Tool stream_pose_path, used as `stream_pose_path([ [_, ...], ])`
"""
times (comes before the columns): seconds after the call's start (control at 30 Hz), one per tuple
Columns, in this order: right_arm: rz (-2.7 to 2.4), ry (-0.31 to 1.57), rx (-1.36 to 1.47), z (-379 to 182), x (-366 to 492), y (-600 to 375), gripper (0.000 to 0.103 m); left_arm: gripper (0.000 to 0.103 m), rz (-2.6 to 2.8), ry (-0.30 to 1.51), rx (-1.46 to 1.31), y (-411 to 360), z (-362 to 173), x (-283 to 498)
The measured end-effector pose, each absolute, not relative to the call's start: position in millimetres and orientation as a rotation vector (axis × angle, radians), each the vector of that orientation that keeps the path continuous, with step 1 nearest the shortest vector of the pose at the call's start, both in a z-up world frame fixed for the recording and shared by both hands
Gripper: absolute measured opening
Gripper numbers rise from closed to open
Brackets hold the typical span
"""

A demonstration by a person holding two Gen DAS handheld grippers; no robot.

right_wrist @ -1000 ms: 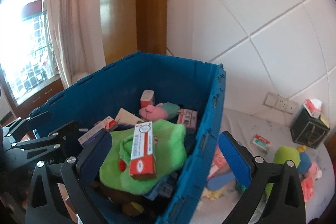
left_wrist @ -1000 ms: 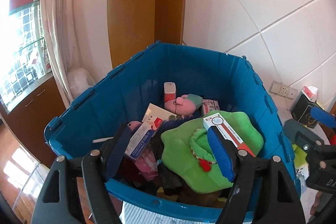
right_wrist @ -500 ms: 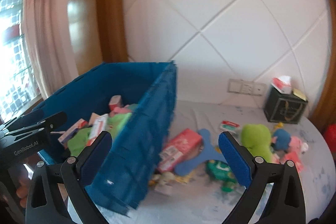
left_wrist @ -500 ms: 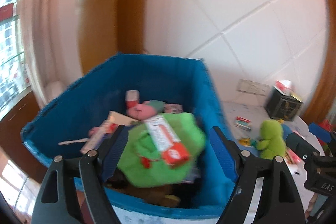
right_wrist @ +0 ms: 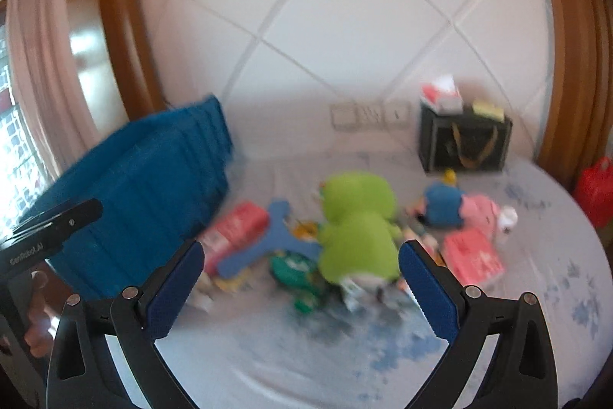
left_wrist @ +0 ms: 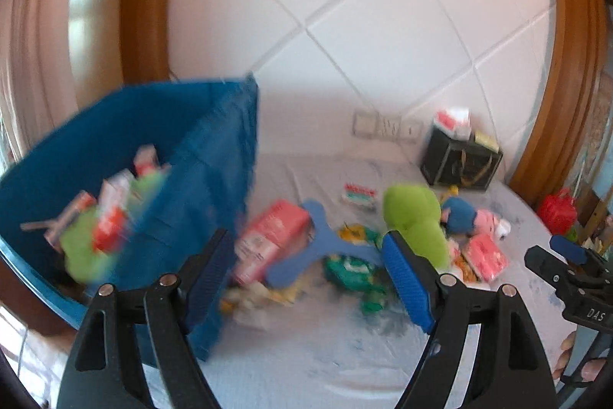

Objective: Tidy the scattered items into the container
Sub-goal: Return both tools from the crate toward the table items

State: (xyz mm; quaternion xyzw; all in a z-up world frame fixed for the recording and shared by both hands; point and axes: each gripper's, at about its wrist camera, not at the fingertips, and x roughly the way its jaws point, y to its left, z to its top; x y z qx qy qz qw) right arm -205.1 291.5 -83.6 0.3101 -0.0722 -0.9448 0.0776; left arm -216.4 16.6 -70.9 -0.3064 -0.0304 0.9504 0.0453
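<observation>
The blue crate stands at the left on the bed, with boxes and a green plush inside. Scattered to its right lie a pink box, a blue Y-shaped piece, a green packet, a green plush frog, a blue-and-pink plush and a pink packet. My left gripper is open and empty above the pile. My right gripper is open and empty, in front of the frog.
A black gift bag with small boxes on top stands by the tiled wall, next to wall sockets. A small flat box lies behind the pile. A red bag sits at the right. Pale floral sheet lies in front.
Both views have swung right, from over the crate's inside to the scattered pile on the bed. The frames are blurred by the motion. Both grippers stay open and empty.
</observation>
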Motion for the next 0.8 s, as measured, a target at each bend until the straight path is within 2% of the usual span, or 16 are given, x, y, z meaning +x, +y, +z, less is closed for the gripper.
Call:
stream_pose_path([
  [0.13,-2.820,-0.280,1.088,-128,-212,345,0.103,0.080,2.862,-0.010,-1.127,62,-124,-234],
  [0.33,-2.833,-0.389,1.271,-186,-218,400,0.103,0.080,2.779,0.049,-1.350,87,-197,-261],
  [0.6,-2.836,-0.427,1.492,-245,-235,434,0.103,0.080,2.654,0.152,-1.492,116,-260,-291],
  [0.8,-2.799,-0.301,1.547,-266,-267,429,0.103,0.080,2.590,0.211,-1.546,151,-296,-329],
])
